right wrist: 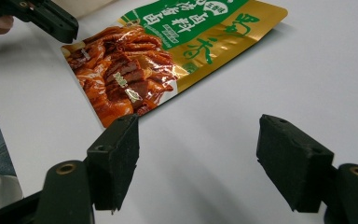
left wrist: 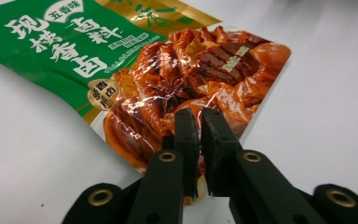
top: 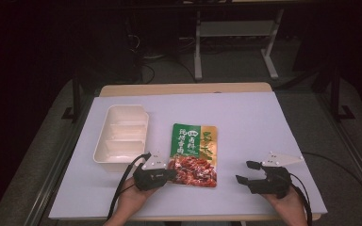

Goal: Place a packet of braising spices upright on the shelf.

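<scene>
A food packet (top: 194, 153) printed green, gold and red-brown lies flat on the white table mat, near its front middle. My left gripper (top: 172, 174) reaches in at the packet's near left corner. In the left gripper view its jaws (left wrist: 199, 114) stand almost together, with the packet (left wrist: 168, 70) edge pinched between them. My right gripper (top: 245, 172) rests to the right of the packet, apart from it. Its jaws (right wrist: 198, 140) are spread wide with bare mat between them, and the packet (right wrist: 168, 51) lies beyond, with the left gripper (right wrist: 51, 21) at its far corner.
A cream tray (top: 121, 108) with three compartments sits left of the packet, at the back left of the mat. The white mat (top: 264, 122) covers a wooden table, whose edges drop off to dark floor and frame legs behind.
</scene>
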### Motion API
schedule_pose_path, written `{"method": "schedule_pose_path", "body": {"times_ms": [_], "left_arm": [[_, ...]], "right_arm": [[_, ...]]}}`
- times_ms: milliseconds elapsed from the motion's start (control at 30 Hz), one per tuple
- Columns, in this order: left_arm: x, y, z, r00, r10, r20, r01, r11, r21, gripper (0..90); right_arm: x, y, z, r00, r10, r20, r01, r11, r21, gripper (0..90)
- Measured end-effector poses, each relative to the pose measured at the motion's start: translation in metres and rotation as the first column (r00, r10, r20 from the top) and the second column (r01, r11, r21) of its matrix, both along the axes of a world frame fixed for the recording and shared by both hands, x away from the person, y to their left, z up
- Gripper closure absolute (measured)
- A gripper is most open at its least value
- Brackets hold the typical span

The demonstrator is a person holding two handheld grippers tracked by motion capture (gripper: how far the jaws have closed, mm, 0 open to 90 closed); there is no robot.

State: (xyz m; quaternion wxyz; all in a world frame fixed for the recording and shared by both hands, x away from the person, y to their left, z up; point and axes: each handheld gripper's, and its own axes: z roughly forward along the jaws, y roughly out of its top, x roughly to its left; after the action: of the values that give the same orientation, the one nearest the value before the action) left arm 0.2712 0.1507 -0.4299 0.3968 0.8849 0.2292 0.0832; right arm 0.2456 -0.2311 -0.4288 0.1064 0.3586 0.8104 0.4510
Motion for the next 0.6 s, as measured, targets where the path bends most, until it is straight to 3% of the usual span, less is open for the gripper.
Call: {"method": "schedule_pose_path", "body": {"times_ms": [200,467,600], "left_arm": [[0.003,-0.005,-0.009,0.9999,-0.01,-0.005,0.011,0.9979,0.063,89.5],[0.005,-0.008,-0.014,0.9995,-0.018,-0.026,0.02,0.9974,0.069,89.7],[0.005,-0.009,-0.015,0.9996,-0.021,-0.018,0.022,0.9968,0.076,89.8]], "right_arm": [[0.002,0.005,0.0,0.9999,-0.01,-0.008,0.01,1.0,-0.003,26.8],[0.017,0.024,0.005,0.9999,0.011,-0.013,-0.012,1.0,-0.019,24.0],[0.032,0.034,0.006,0.9984,0.029,-0.049,-0.03,0.999,-0.024,23.8]]}}
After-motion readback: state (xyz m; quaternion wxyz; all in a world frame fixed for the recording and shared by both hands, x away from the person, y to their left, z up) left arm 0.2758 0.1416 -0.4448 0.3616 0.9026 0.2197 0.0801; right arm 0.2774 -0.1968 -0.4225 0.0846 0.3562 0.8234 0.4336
